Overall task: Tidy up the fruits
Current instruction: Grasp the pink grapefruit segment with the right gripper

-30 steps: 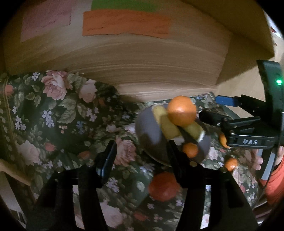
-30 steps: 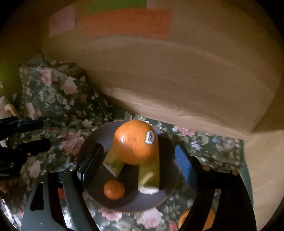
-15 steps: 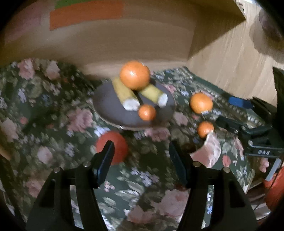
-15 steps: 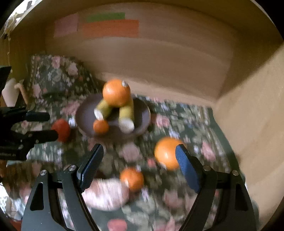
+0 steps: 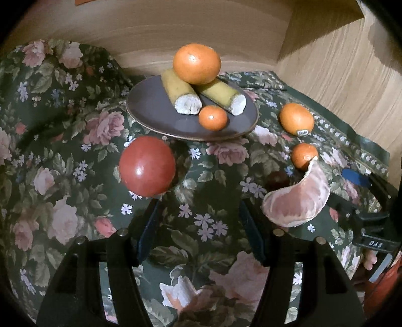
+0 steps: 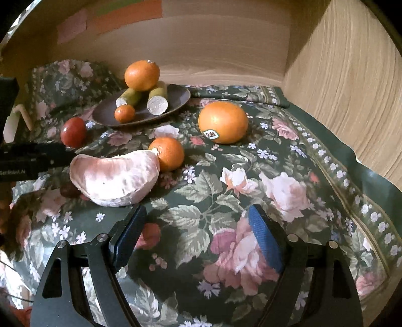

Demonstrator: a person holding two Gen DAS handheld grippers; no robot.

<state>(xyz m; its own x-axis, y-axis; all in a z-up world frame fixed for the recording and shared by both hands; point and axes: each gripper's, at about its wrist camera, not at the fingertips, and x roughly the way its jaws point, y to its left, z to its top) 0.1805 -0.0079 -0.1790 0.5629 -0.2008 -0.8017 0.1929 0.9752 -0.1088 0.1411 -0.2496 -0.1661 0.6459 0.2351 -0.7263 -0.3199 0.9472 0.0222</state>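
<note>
A dark plate [image 5: 150,105] [image 6: 179,96] on the floral cloth holds two banana pieces [image 5: 181,93] [image 6: 157,100], a big orange [image 5: 197,63] [image 6: 142,75] stacked on them, and a small mandarin [image 5: 213,117] [image 6: 124,113]. Loose on the cloth lie a red round fruit [image 5: 147,166] [image 6: 73,132], a stickered orange [image 5: 296,119] [image 6: 222,122], another mandarin [image 5: 304,156] [image 6: 167,153] and a peeled pink citrus segment [image 5: 296,201] [image 6: 115,178]. My left gripper [image 5: 198,208] is open just below the red fruit. My right gripper [image 6: 197,213] is open beside the segment, with nothing between its fingers.
A wooden back wall [image 6: 213,50] and a side wall [image 6: 351,88] box in the cloth on the far and right sides. The cloth is bunched up at the far left [image 5: 50,75]. Coloured paper notes [image 6: 125,15] hang on the back wall.
Both grippers have drawn back from the plate and come lower. The plate now looks farther off, and the loose fruits on the cloth have come into view.
</note>
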